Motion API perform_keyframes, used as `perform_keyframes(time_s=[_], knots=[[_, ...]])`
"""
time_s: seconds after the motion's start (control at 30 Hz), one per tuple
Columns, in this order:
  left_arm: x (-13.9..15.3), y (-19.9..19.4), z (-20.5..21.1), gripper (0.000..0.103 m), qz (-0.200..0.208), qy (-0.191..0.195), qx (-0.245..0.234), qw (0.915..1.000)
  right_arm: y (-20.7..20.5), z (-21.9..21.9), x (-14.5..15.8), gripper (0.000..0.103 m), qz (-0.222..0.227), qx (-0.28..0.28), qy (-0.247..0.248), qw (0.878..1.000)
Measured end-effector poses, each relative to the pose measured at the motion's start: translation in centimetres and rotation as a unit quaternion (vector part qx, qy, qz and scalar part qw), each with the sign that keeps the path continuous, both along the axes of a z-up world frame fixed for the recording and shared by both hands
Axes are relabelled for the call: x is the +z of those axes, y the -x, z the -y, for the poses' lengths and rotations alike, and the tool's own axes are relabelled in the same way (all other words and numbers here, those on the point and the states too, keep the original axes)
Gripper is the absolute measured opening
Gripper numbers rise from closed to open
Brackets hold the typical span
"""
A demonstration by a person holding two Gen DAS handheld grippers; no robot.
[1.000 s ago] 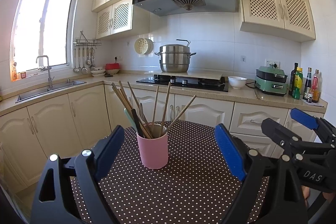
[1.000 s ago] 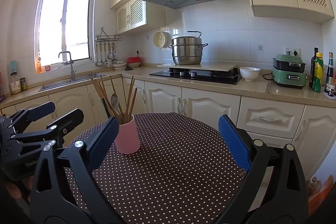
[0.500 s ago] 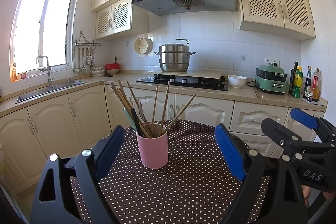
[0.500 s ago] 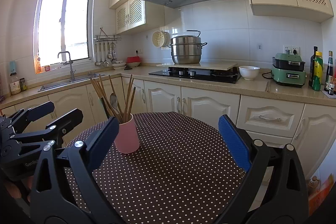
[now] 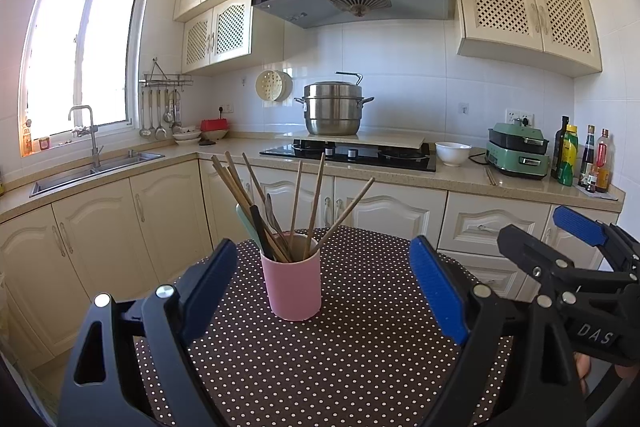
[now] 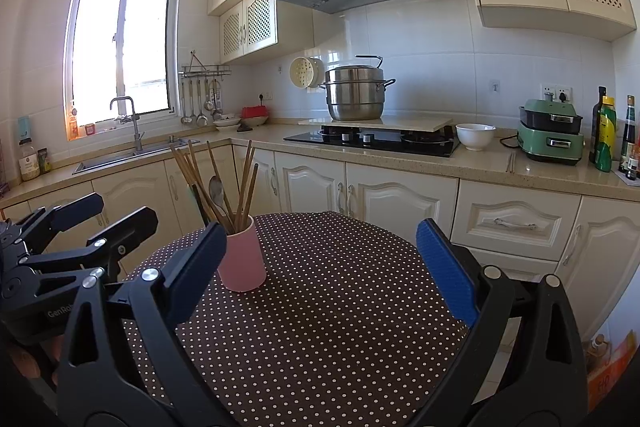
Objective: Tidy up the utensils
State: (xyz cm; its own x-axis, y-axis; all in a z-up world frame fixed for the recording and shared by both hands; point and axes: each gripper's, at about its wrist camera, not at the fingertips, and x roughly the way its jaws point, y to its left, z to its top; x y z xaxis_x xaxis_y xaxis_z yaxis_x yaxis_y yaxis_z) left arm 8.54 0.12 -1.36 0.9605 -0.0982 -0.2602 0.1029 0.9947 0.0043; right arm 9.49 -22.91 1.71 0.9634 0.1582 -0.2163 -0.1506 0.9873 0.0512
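A pink cup (image 5: 295, 287) stands upright on the round polka-dot table (image 5: 360, 347). It holds several wooden chopsticks (image 5: 316, 203), a metal spoon and dark-handled utensils. My left gripper (image 5: 324, 291) is open and empty, level with the cup and just in front of it. My right gripper (image 6: 324, 259) is open and empty, with the cup (image 6: 244, 259) beside its left finger. The right gripper also shows at the right of the left wrist view (image 5: 560, 247). The left gripper shows at the left of the right wrist view (image 6: 100, 219).
Cream cabinets and a counter run behind the table. On the counter are a sink (image 5: 96, 171), a hob with a steel pot (image 5: 334, 107), a white bowl (image 5: 452, 153), a green appliance (image 5: 518, 151) and several bottles (image 5: 568, 155).
Both grippers have shifted only slightly. The cup sits a little higher in both views. Both stay open.
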Motion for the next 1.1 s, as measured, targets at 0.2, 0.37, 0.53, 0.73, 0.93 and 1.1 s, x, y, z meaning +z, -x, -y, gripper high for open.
perform_keyframes(time_s=[0.2,0.37,0.53,0.73,0.93,1.1], knots=[[0.0,-0.2,-0.1,0.086,-0.002,0.0,0.002,1.0,-0.2,-0.2,-0.1,0.094,-0.003,0.001,0.0,1.0],[0.0,-0.3,-0.3,0.086,-0.002,0.0,0.002,1.0,-0.3,-0.2,-0.1,0.094,-0.003,0.001,0.0,1.0],[-0.1,-0.4,-0.6,0.086,-0.002,-0.002,0.006,1.0,-0.7,-0.4,-0.2,0.094,-0.005,0.002,0.003,1.0],[-0.1,-0.5,-0.9,0.086,-0.003,-0.001,0.007,1.0,-0.8,-0.5,-0.3,0.094,-0.005,0.002,0.004,1.0],[-0.3,-0.9,-1.2,0.086,-0.007,0.001,0.008,0.9999,-1.2,-0.7,-0.4,0.094,-0.008,0.002,0.006,1.0],[-0.4,-1.3,-1.3,0.086,-0.008,0.0,0.01,0.9999,-1.6,-0.8,-0.4,0.094,-0.011,0.004,0.007,1.0]])
